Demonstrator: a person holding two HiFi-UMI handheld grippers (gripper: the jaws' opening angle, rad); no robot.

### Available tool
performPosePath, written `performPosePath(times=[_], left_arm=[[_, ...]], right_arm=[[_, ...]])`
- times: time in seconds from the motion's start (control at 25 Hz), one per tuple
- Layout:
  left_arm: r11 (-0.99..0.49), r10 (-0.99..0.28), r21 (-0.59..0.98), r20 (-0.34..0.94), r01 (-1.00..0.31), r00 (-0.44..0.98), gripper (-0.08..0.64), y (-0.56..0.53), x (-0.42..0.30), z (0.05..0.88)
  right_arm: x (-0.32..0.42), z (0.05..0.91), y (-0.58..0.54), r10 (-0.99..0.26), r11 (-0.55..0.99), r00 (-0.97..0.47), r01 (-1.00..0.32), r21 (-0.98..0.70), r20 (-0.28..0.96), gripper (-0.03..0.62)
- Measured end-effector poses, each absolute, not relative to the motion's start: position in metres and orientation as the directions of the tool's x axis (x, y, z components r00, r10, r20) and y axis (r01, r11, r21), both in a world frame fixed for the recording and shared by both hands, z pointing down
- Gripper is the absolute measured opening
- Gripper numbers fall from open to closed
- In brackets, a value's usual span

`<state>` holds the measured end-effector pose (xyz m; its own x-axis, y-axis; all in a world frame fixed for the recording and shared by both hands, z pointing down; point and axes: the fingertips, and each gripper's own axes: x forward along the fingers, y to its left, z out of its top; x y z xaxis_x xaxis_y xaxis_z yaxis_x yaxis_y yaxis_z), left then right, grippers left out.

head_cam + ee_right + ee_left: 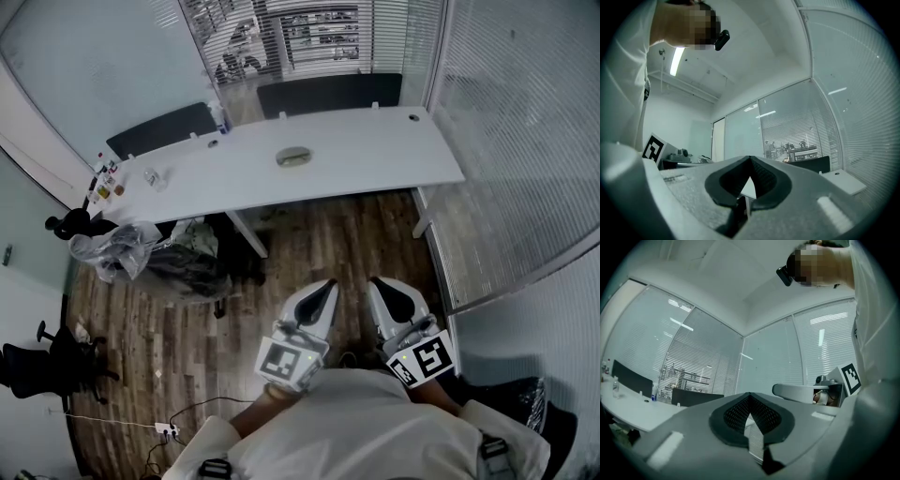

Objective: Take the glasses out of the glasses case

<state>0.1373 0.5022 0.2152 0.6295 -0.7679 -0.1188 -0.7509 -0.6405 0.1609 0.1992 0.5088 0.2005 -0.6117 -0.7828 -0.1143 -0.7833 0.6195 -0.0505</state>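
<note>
An oval grey-green glasses case (293, 157) lies closed on the long white table (375, 155), near its middle. No glasses show outside it. I hold both grippers close to my body, well short of the table, over the wooden floor. My left gripper (325, 287) is shut with nothing between its jaws, and my right gripper (382, 286) beside it is shut and empty too. Both point toward the table. The left gripper view shows the left gripper (750, 401) with its jaws together; the right gripper view shows the right gripper (749, 165) the same way.
Two dark chairs (328, 94) stand behind the table, against glass walls with blinds. A small bottle (152, 176) and little items sit at the table's left end. Bags (155, 253) are heaped on the floor at the left, with a black chair (47, 366) and a cable further left.
</note>
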Motion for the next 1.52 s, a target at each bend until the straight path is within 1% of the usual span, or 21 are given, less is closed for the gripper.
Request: performPosePath(times=[0.28,0.56,0.68,0.96,1.32,1.52], left_arm=[[-0.637,-0.771,0.164,-0.111,-0.753,0.627,0.002,0.485,0.153,0.218],[-0.627,-0.779,0.147,-0.108,-0.765,0.617,0.002,0.439,0.143,0.228],[-0.626,-0.779,0.153,-0.117,-0.764,0.616,0.002,0.410,0.133,0.233],[-0.636,-0.771,0.158,-0.150,-0.755,0.618,0.002,0.326,0.102,0.222],[-0.627,-0.779,0.159,-0.169,-0.763,0.604,0.002,0.213,0.033,0.203],[-0.618,-0.786,0.169,-0.173,-0.768,0.594,0.002,0.162,0.002,0.208]], right_arm=[[0.217,0.205,0.490,-0.785,0.618,-0.609,-0.783,-0.069,-0.111,0.000],[0.212,0.210,0.449,-0.786,0.615,-0.605,-0.786,-0.058,-0.127,0.002],[0.204,0.217,0.424,-0.789,0.610,-0.603,-0.791,-0.043,-0.117,0.000],[0.172,0.215,0.338,-0.794,0.605,-0.599,-0.796,-0.033,-0.107,0.001],[0.104,0.197,0.220,-0.784,0.617,-0.613,-0.787,-0.007,-0.097,0.002],[0.070,0.198,0.166,-0.773,0.629,-0.626,-0.777,0.003,-0.096,0.000]])
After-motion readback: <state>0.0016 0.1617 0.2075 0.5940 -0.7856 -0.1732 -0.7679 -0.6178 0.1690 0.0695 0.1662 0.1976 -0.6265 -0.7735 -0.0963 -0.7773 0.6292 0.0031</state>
